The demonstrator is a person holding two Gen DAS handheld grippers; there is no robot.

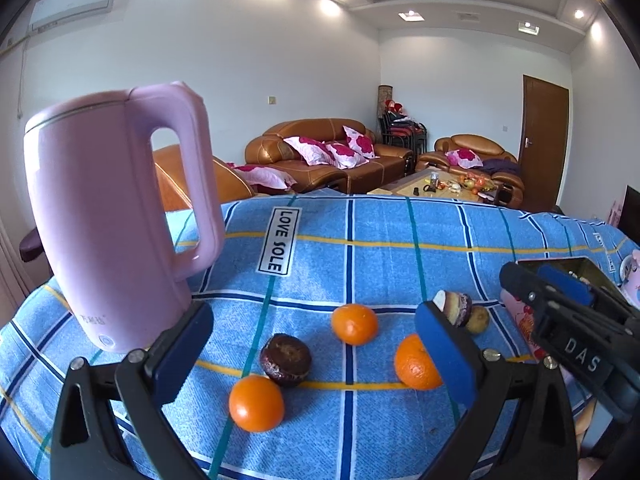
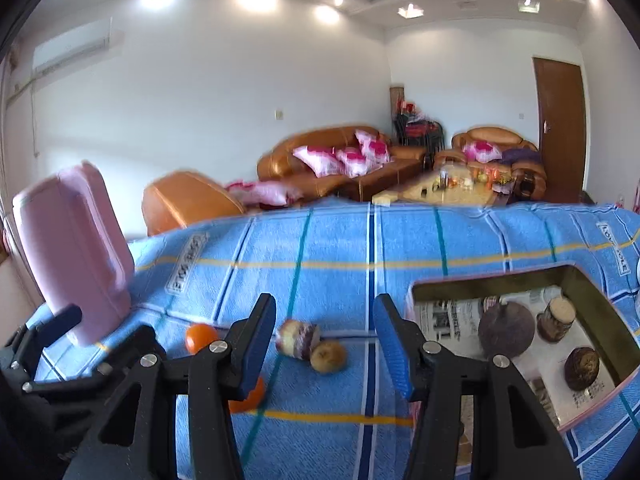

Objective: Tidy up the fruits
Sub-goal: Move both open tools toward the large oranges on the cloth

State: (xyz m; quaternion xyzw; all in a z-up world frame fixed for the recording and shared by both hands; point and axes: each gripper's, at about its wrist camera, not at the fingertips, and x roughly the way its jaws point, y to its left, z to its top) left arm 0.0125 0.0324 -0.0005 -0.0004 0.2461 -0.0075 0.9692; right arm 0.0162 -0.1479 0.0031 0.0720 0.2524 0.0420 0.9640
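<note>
Cloth: a big blue checked cloth [image 1: 360, 240] with white, yellow and dark blue lines covered the table, and it had a "LOVE SOLE" label.
Kettle: a tall pink plastic kettle [image 1: 108, 220] with a big handle stood upright on the left side of the cloth, just behind the left gripper's left finger.
Box: an open box with pink sides [image 2: 588, 284] and newspaper on its floor sat on the right side of the cloth. Three dark round or stubby fruits [image 2: 506, 330] lay inside it, apart from each other. The view there was blurry, so I could not tell what kind they were.
Left gripper: the black left gripper with blue pads [image 1: 316, 354] was open wide and held nothing. It hung low over the loose fruit.
Right gripper: the black right gripper with blue pads [image 2: 326, 346] was open too, with nothing between its fingers. It was near the box.
Oranges: three round oranges [image 1: 354, 324] lay loose on the cloth, apart from each other.
Dark fruit: a dark purple round fruit [image 1: 285, 359] touched the nearest orange.
Cut piece: a short purple and white cut piece [image 2: 298, 338] lay on its side.
Small brown fruit: a small brown round fruit [image 2: 328, 356] lay right beside the cut piece.
</note>
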